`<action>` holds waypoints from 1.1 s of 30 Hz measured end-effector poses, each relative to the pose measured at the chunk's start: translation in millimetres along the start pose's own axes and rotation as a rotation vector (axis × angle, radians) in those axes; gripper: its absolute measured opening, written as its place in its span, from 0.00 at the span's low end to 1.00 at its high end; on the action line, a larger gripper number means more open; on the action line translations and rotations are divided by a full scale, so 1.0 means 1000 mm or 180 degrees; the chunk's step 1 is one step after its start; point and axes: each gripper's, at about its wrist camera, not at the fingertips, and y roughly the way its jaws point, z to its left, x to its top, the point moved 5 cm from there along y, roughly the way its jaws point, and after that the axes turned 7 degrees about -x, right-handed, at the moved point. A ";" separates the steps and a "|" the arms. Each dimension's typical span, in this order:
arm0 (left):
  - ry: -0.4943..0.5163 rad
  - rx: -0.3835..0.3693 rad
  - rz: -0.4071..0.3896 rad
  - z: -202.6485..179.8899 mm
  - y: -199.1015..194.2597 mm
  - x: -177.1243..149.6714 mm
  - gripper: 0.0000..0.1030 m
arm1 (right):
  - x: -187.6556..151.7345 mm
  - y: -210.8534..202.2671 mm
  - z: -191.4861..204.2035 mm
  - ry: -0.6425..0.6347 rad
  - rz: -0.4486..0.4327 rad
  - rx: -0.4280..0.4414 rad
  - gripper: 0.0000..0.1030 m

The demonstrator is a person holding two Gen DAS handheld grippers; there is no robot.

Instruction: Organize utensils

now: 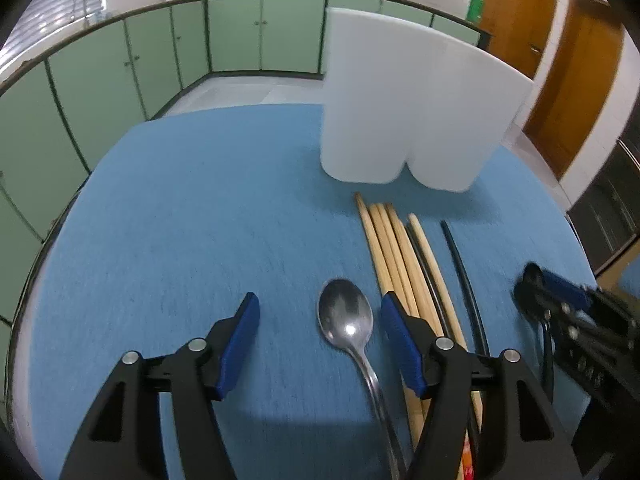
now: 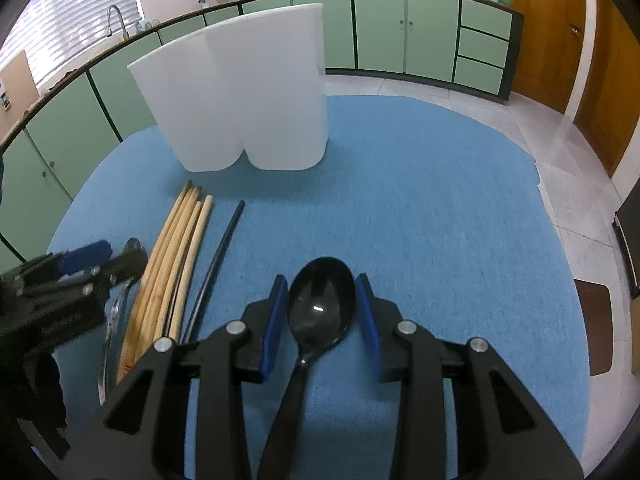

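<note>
A white two-compartment holder (image 1: pixel 412 112) stands at the far side of the blue mat (image 1: pixel 192 208); it also shows in the right wrist view (image 2: pixel 244 96). Several wooden chopsticks (image 1: pixel 396 256) and black chopsticks (image 1: pixel 460 264) lie in front of it. My left gripper (image 1: pixel 320 316) is open, with a metal spoon (image 1: pixel 346 316) lying on the mat between its fingers. My right gripper (image 2: pixel 322 296) is open around the bowl of a black spoon (image 2: pixel 322 304). The wooden chopsticks (image 2: pixel 176 248) and a black chopstick (image 2: pixel 224 240) lie to its left.
The right gripper shows at the right edge of the left wrist view (image 1: pixel 560 312); the left gripper shows at the left of the right wrist view (image 2: pixel 80 276). Green kitchen cabinets (image 1: pixel 240 36) and wooden doors (image 2: pixel 616 80) stand beyond the table. The mat (image 2: pixel 440 200) stretches right of the holder.
</note>
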 end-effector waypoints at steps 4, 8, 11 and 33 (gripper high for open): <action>-0.0077 0.0067 0.0046 0.001 0.002 0.003 0.61 | -0.001 0.002 0.002 -0.0007 -0.0018 0.0001 0.32; -0.0238 0.0054 0.0013 0.002 0.000 0.005 0.61 | -0.003 0.003 0.002 0.0000 -0.0019 0.0023 0.32; -0.0424 -0.0034 -0.0017 0.012 -0.003 0.006 0.60 | -0.003 0.002 0.002 -0.0033 -0.0019 0.0022 0.33; -0.0334 0.0102 0.0046 0.008 0.002 0.006 0.49 | -0.002 0.004 -0.001 -0.0013 -0.0006 0.0087 0.33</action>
